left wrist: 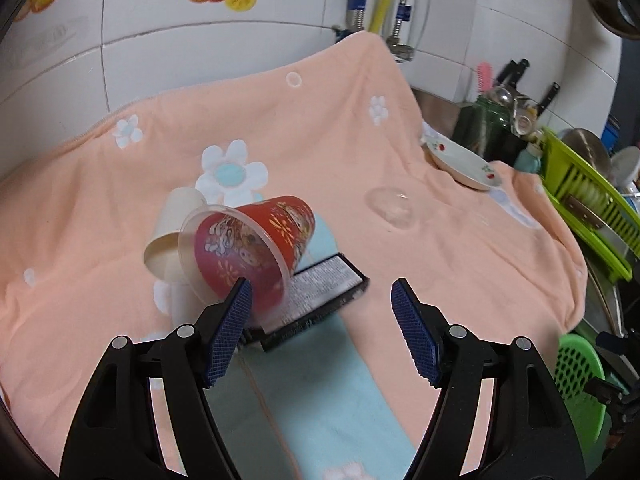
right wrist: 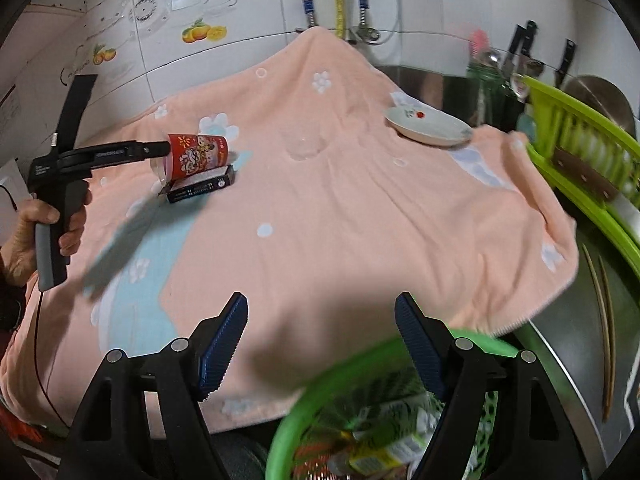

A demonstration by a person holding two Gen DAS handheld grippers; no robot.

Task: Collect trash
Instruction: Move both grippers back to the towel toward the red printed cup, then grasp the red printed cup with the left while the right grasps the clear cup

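A red printed plastic cup (left wrist: 256,248) lies on its side on the peach flowered cloth (left wrist: 320,140), resting on a black carton (left wrist: 320,300). A cream paper cup (left wrist: 174,232) lies just left of it. My left gripper (left wrist: 322,300) is open, its left finger pad (left wrist: 232,324) at the red cup's rim and the carton between the jaws. From the right wrist view the left gripper (right wrist: 160,150) touches the red cup (right wrist: 196,156) above the carton (right wrist: 200,188). My right gripper (right wrist: 320,320) is open and empty above a green basket (right wrist: 320,392) holding trash.
A clear glass (left wrist: 392,204) and a white plate (left wrist: 460,160) sit on the cloth's right side. A green dish rack (left wrist: 588,196) with dishes, a utensil holder and knives stand at the right. The tiled wall and pipes are behind. The green basket (left wrist: 576,376) hangs below the cloth's right edge.
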